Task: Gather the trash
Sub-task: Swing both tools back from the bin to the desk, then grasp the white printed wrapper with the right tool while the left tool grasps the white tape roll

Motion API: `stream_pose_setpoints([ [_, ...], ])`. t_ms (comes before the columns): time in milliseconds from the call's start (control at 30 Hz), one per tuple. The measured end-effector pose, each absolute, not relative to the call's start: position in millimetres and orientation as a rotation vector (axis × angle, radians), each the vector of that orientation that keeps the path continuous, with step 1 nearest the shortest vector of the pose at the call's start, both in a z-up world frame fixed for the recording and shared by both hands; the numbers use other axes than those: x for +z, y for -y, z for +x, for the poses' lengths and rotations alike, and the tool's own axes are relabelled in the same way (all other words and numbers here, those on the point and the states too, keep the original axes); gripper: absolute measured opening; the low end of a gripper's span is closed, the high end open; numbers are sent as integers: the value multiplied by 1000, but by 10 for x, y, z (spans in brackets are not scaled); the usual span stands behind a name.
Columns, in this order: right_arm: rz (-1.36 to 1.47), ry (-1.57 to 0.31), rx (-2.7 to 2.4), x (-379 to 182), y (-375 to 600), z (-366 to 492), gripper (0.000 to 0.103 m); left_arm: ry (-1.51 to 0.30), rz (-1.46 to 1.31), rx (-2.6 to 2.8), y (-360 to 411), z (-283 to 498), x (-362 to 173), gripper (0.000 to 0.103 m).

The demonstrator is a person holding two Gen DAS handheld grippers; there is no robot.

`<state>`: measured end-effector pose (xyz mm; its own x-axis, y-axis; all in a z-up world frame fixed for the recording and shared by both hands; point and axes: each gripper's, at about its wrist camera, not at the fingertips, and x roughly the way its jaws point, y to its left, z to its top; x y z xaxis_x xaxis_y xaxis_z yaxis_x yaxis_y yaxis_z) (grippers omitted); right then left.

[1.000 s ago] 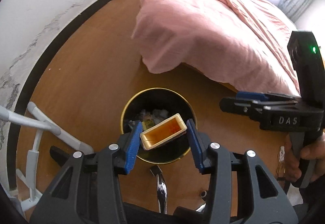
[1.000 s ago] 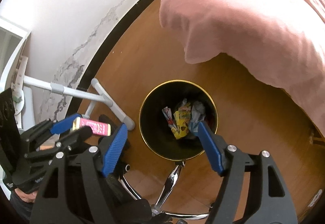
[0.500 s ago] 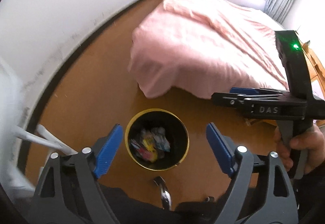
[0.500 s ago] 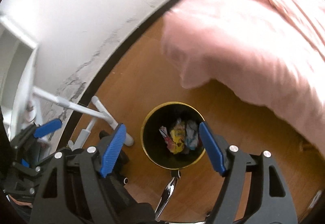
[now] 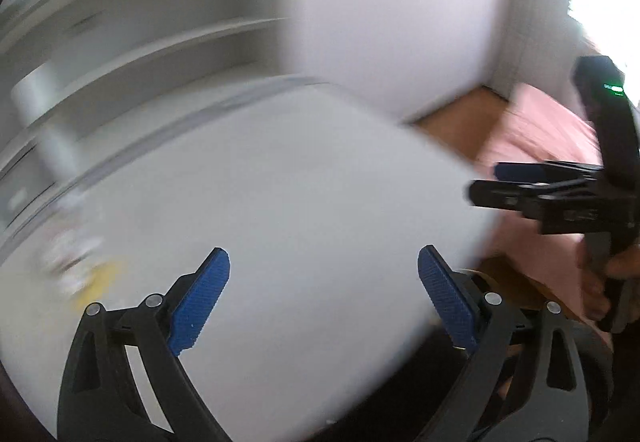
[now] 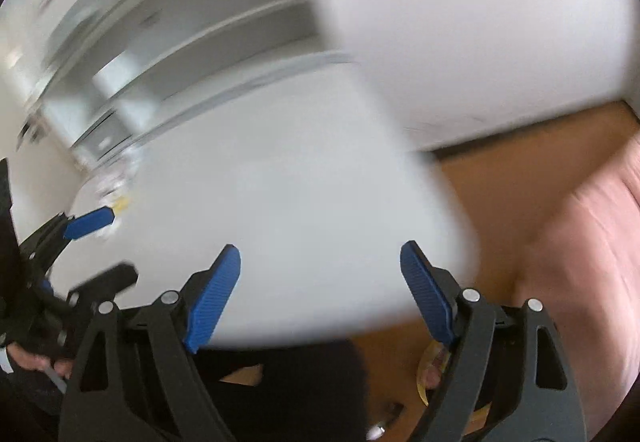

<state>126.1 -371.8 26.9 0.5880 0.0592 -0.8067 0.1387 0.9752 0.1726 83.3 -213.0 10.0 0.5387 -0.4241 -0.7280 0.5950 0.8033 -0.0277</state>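
We see both views smeared by motion blur. The white bench (image 5: 280, 201) fills the middle of each view, and we take it as our landmark.

Our left claw (image 5: 320, 290) hangs over the bench with its blue pads spread wide, its jaws opening, and nothing lies between them. Our right claw (image 6: 320, 282) is over the near edge of the bench, likewise released, jaws opening and empty.

At the far left of the bench sits a blurred heap of trash (image 5: 76, 262), whitish with a yellow patch; we cannot tell what the pieces are. In the right wrist view the same heap (image 6: 116, 193) lies just past the left claw's blue tip.

Below the bench's right edge, on the wooden floor (image 6: 512, 177), a gold-rimmed bin (image 6: 430, 370) peeks from behind the right claw's finger; its contents are hidden. Right of the bench lies the pink bed (image 6: 592, 242). Behind the bench stand grey shelves (image 5: 140, 21).
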Motion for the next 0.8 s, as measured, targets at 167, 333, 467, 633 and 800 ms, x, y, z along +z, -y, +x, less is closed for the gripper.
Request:
stream_pose_setpoints([
  [167, 137, -1005, 210, 112, 2558, 2115, 79, -839, 128, -344, 816, 1138, 50, 92],
  [333, 55, -1058, 372, -100, 1484, 2809, 77, -866, 52, -201, -73, 1220, -29, 92],
  [467, 32, -1096, 394, -256, 1112, 3134, 70, -883, 18, -185, -333, 1249, -109, 92],
  [633, 16, -1146, 389, -443, 905, 3376, 50, -897, 7, -222, -339, 1320, -222, 92],
  [800, 24, -1115, 372, -300, 943, 3321, 27, -909, 8, -250, -348, 1443, -290, 92],
])
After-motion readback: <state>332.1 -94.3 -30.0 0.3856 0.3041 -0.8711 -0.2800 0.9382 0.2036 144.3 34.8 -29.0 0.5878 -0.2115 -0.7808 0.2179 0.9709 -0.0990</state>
